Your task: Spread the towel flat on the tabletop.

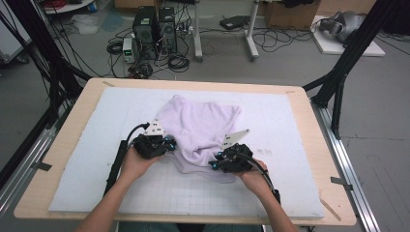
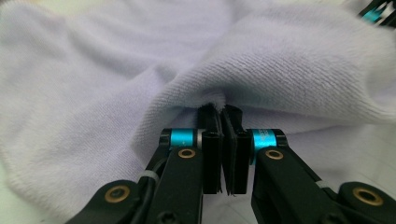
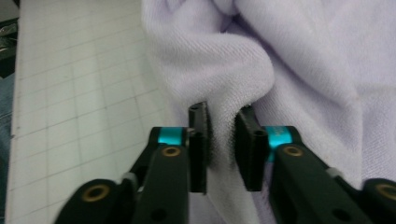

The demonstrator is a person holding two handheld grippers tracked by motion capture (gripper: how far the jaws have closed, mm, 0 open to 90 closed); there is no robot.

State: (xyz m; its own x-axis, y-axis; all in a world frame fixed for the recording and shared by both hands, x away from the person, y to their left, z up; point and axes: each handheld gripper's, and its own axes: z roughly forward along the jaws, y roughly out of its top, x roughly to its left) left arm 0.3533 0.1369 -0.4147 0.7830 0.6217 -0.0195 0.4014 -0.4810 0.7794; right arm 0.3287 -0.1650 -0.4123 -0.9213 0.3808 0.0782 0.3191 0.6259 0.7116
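Lavender towel lies crumpled in a heap at the middle of the white grid mat on the tabletop, not yet spread or folded. Left tongs are clenched tight on a fold at the towel's left near edge, cloth pinched between the jaws in the left gripper view. Right tongs straddle a thick fold at the towel's near right edge, jaws standing a little apart with cloth bunched between them; grip looks loose. Judged early: both edges reached, the flattening or folding is all still to do.
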